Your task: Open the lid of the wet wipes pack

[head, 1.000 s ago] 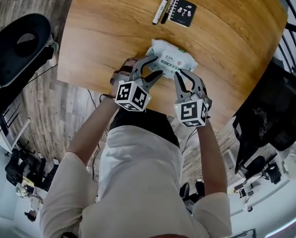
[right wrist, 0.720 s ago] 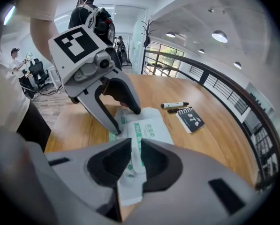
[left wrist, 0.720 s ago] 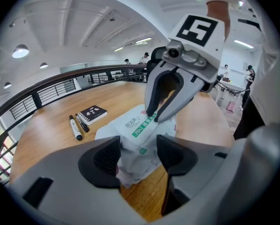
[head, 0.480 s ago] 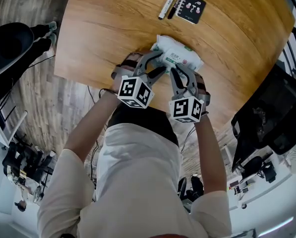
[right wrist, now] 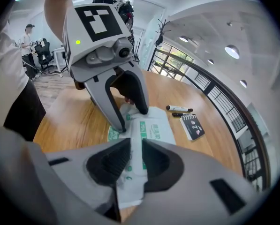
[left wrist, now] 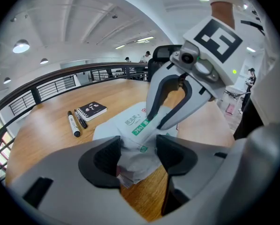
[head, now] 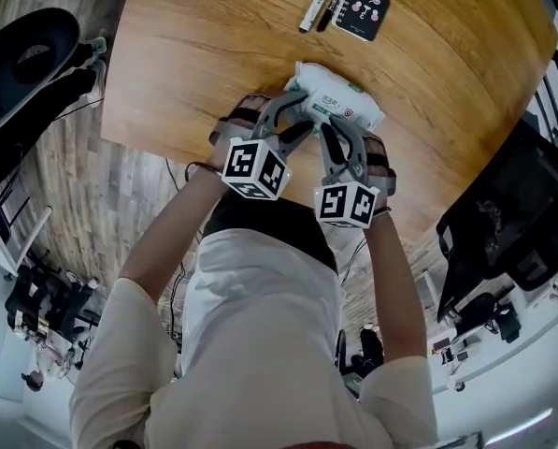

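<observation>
The white wet wipes pack [head: 346,103] with green print lies near the front edge of the wooden table [head: 194,54]. My left gripper [head: 293,122] holds the pack's left end; in the left gripper view the crinkled end [left wrist: 132,158] fills the gap between the pads. My right gripper [head: 339,138] comes from the other side. In the right gripper view its jaws stand almost together, pinching white film on the pack's top [right wrist: 136,158]. The left gripper view shows the right gripper's tips [left wrist: 155,123] meeting on the green label. Whether the lid has lifted is hidden.
Two markers [head: 316,7] and a small black notebook [head: 364,9] lie at the table's far side. A black office chair [head: 26,73] stands on the floor to the left, another dark chair [head: 503,223] to the right. A railing runs behind the table.
Both grippers have moved forward onto the pack and closer together. The left jaws have closed in around the pack's end, and the right jaws have narrowed onto its top.
</observation>
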{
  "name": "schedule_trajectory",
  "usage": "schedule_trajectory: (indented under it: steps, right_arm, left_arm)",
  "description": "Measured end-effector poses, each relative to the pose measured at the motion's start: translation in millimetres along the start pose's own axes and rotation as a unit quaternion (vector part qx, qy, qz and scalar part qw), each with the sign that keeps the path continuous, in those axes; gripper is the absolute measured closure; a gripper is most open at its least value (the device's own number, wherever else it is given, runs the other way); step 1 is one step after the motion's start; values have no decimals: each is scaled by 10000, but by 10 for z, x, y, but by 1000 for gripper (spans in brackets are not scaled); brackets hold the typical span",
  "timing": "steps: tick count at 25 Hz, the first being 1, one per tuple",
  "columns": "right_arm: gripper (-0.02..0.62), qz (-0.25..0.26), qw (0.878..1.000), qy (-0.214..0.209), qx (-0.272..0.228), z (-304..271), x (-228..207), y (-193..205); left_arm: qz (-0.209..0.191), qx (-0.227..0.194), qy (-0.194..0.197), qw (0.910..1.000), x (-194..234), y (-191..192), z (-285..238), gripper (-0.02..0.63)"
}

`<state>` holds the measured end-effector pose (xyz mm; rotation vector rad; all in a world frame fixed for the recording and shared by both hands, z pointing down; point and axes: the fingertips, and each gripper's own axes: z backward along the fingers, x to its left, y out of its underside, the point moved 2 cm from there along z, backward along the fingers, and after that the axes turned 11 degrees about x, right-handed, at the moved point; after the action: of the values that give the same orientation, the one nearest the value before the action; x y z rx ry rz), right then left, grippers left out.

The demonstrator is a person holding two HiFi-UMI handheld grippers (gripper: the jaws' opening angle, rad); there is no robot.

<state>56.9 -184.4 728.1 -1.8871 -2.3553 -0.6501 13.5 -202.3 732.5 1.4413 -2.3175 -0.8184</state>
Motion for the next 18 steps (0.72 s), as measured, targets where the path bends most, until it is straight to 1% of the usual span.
schedule_trajectory:
  steps: [3, 6, 11, 18]
  right_arm:
    - [531, 69, 9999, 127, 21, 6, -7, 1]
    - [531, 125, 9996, 237, 59, 23, -14, -6]
    - [531, 157, 9996, 214, 29, 80, -43, -37]
    - [531, -22, 9999, 144, -77, 159, -79, -60]
  left_arm:
    - [-30, 13, -40, 10000, -6, 1, -4, 373]
    - [-140, 69, -98, 9998, -22, -3, -12, 374]
    - [-155, 160, -91, 9997, -19, -3, -15, 376]
    - [-165, 219, -98, 9996, -18, -11, -24, 377]
